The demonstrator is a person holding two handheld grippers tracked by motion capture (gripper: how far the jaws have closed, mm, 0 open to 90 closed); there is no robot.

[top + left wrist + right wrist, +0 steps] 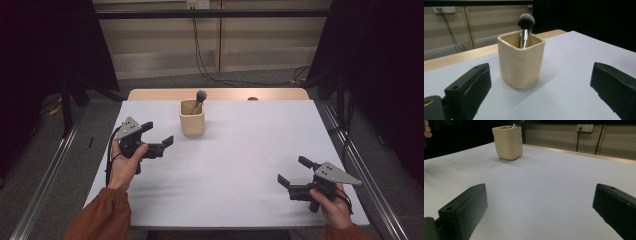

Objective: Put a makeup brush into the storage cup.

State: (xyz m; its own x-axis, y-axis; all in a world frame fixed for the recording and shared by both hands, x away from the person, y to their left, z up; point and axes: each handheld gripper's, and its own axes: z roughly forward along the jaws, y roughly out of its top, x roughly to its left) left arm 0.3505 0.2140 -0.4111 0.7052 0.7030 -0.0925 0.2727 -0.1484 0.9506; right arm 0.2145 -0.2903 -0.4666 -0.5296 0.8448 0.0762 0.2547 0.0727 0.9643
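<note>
Counter (240,165): white top, light wood strip along the far edge, metal rails down both sides; grey floor, pale wall panels w/ cables beyond.

Person's forearms come in from the bottom of the high view, rust-orange sleeves (100,212), one hand on each gripper.

Cup (192,118): cream, squarish w/ rounded corners, upright on the far-middle part of the counter, a bit left of centre. In the left gripper view the cup (521,62) sits straight ahead between the two jaws, near but not touching them. In the right gripper view the cup (507,143) is well off, upper left.

Left gripper (159,137): held over the counter's left side, just left of and slightly nearer than the cup, pointing toward it. Jaws spread wide, nothing between them; grey three-cornered plate on top, cable trailing down by the wrist.

Right gripper (295,171): near-right part of the counter, well apart from the cup, pointing left. Jaws also spread wide, gripping nothing, bare white top in front.

Brush (199,99): makeup brush standing in the cup, dark rounded head up, leaning toward the far-right corner. The left gripper view shows the brush (526,27) w/ a shiny metal collar below the bristles; handle hidden inside the cup.
</note>
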